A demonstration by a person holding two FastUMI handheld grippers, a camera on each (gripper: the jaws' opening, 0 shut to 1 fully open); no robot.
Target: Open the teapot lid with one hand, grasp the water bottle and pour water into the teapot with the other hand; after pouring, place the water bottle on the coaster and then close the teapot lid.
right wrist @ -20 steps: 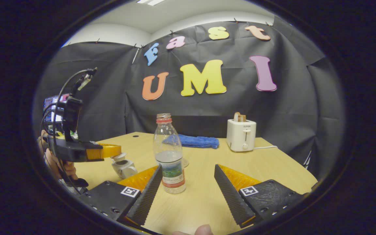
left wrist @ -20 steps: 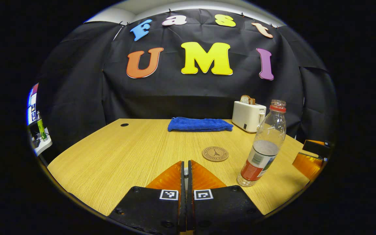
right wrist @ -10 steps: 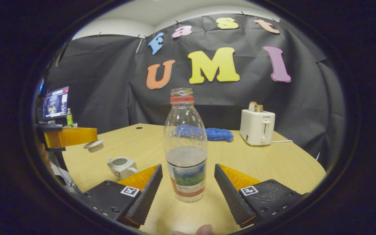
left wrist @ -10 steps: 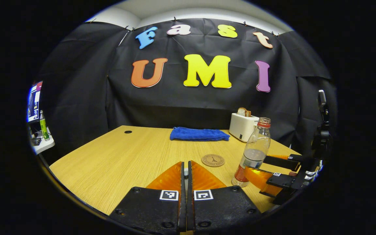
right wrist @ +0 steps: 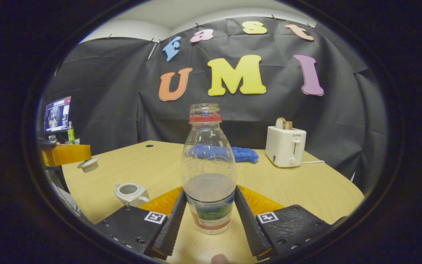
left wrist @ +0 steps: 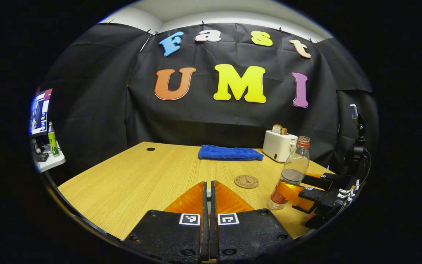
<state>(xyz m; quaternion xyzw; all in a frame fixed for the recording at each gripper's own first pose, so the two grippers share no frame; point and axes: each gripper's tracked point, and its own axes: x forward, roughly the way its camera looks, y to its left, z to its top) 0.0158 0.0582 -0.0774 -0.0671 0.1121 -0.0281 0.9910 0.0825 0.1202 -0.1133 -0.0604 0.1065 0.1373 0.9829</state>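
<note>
Right gripper view: right tongs (right wrist: pixel 208 214) clamp the water bottle (right wrist: pixel 208 172), upright on the desk (right wrist: pixel 306 187).
Left tongs (right wrist: pixel 72 157) hold the lid (right wrist: pixel 88 164) aloft, closed on it; teapot (right wrist: pixel 130 193) open.

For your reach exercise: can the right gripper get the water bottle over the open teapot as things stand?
Probably yes: the right gripper clasps the water bottle, and bare table separates it from the lidless teapot.
</note>
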